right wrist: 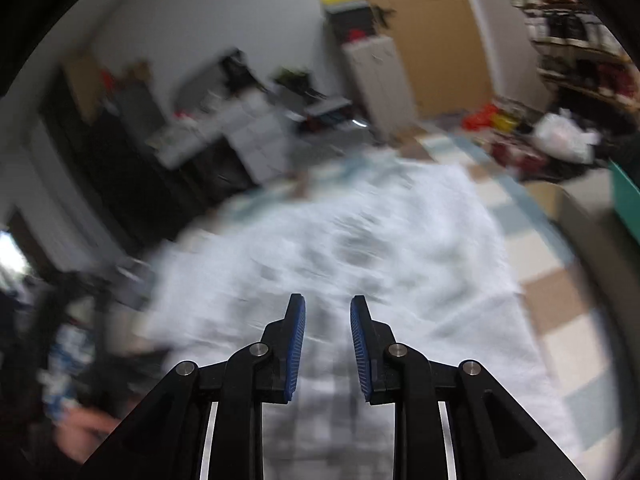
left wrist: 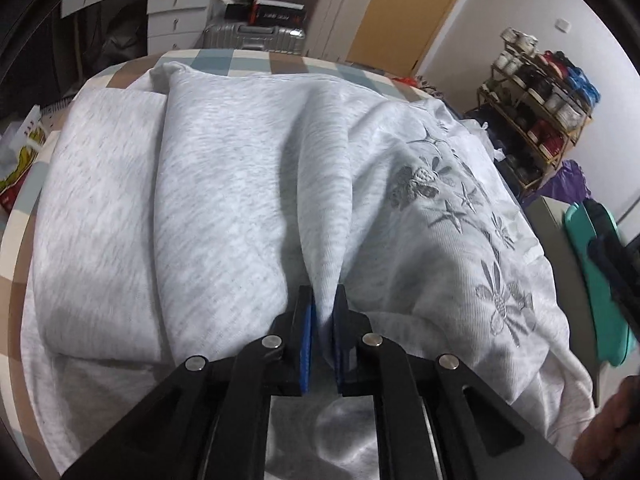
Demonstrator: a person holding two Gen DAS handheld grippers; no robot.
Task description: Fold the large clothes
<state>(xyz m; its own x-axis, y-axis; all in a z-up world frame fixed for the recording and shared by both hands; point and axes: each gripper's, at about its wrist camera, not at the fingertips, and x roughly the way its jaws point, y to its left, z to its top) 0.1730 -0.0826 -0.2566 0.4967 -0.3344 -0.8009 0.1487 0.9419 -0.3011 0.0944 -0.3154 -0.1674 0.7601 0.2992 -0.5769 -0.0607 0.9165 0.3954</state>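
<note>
The large pale grey marled knit garment (left wrist: 224, 200), embroidered along one side with darker grey flowers and starfish (left wrist: 452, 208), lay spread over a bed covered by a checked sheet of blue, tan and cream squares (left wrist: 248, 58). One part of the garment was already doubled flat toward the bed's left edge; the rest lay in loose ridges across the middle.

The left gripper (left wrist: 323, 312), a black two-finger tool with blue ribbed pads, was clamped tight on a raised ridge of the grey fabric near the bed's near edge, the cloth pinched between the pads and rising in a taut fold away from them. No earlier view is given here for comparison.

The right gripper (right wrist: 328, 320), of the same make, hung above the garment with its jaws partly apart; nothing lay between its pads. Its view was heavily blurred, and the checked sheet showed bare toward the bed's right edge.

Beyond the bed's far edge stood a silver ribbed hard-shell suitcase (left wrist: 252, 36) and white drawer units (left wrist: 176, 16). A wooden tiered rack of shoes (left wrist: 536, 112) stood against the wall past the bed's right side, near a tan wooden door (left wrist: 408, 12).
</note>
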